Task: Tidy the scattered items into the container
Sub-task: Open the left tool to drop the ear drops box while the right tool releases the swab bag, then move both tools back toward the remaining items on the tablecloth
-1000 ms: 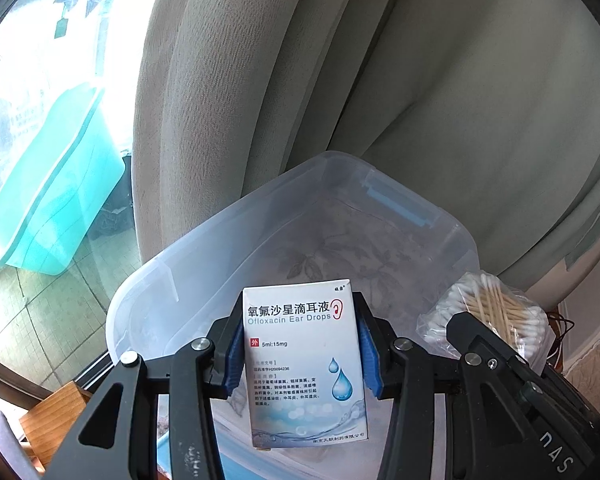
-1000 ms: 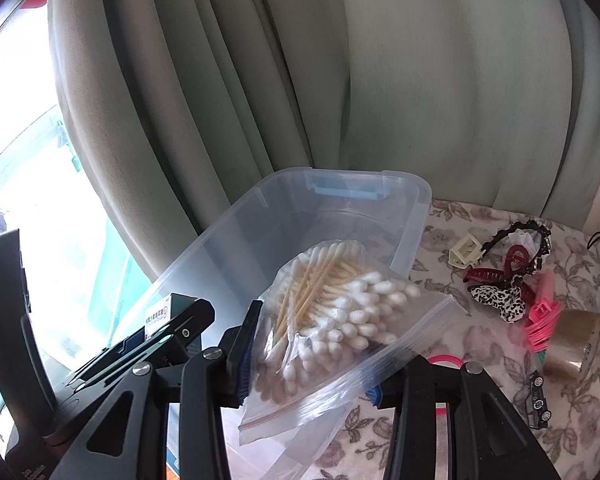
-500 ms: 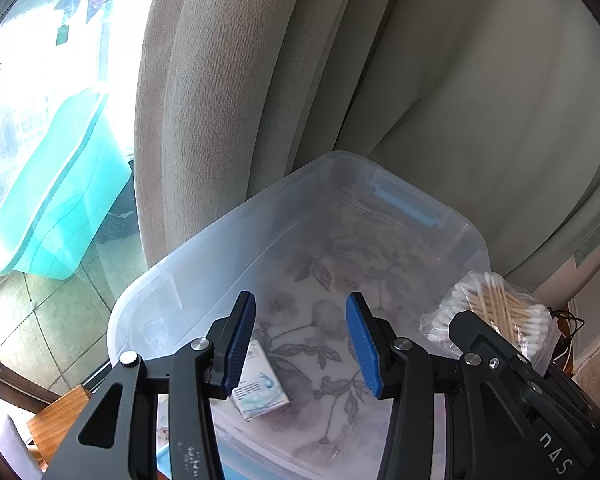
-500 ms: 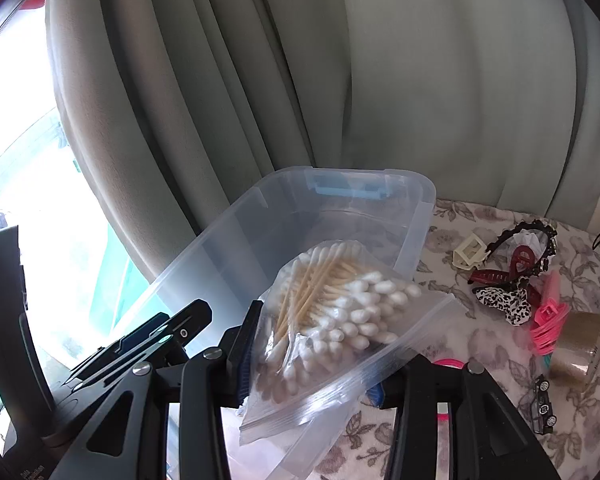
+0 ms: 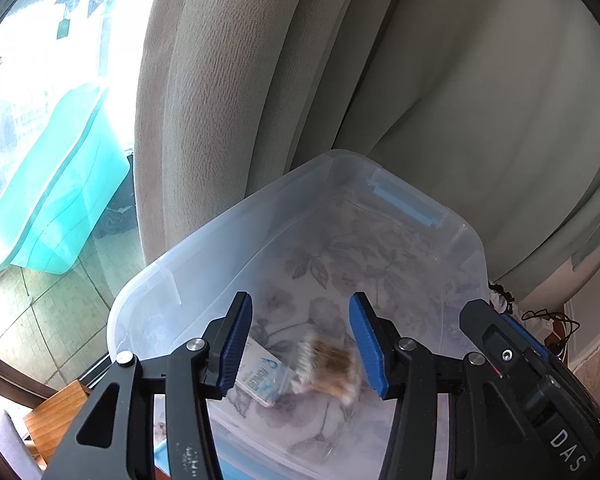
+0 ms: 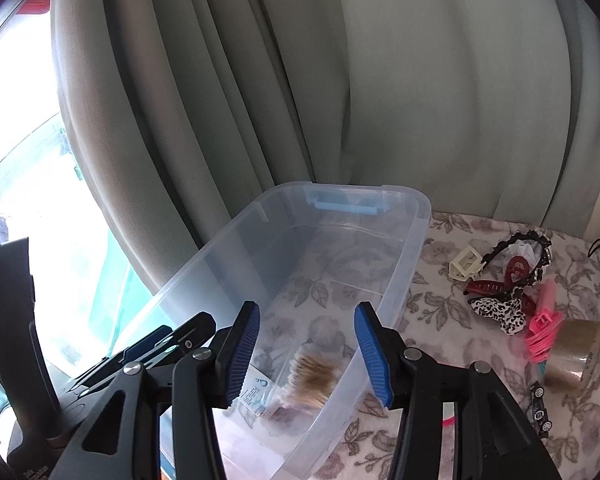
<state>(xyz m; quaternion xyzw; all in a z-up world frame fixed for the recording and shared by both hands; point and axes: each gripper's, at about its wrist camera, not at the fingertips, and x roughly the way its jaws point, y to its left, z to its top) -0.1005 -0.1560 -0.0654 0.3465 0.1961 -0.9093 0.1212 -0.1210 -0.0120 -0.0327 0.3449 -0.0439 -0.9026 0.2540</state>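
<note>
A clear plastic bin (image 5: pixel 236 216) (image 6: pixel 416 240) stands on the flowered tablecloth in front of the curtain. On its floor at the near end lie a white ear-drops box (image 5: pixel 262 376) (image 6: pixel 256 390) and, right of it, a blurred bag of cotton swabs (image 5: pixel 328 364) (image 6: pixel 314 376). My left gripper (image 5: pixel 300 308) hovers over the bin's near end, its jaws opening with nothing between the blue pads. My right gripper (image 6: pixel 308 312) hangs beside it over the same end, jaws also opening and empty.
On the cloth right of the bin lie a cream hair clip (image 6: pixel 466 266), a black headband (image 6: pixel 516 240), a red claw clip (image 6: pixel 500 284), pink items (image 6: pixel 542 332), a tape roll (image 6: pixel 576 356) and a toy car (image 6: pixel 540 408). A curtain (image 6: pixel 340 80) hangs behind.
The ear-drops box left my left gripper and dropped into the bin. The swab bag has since left my right gripper and fallen beside it. Both pairs of jaws have widened.
</note>
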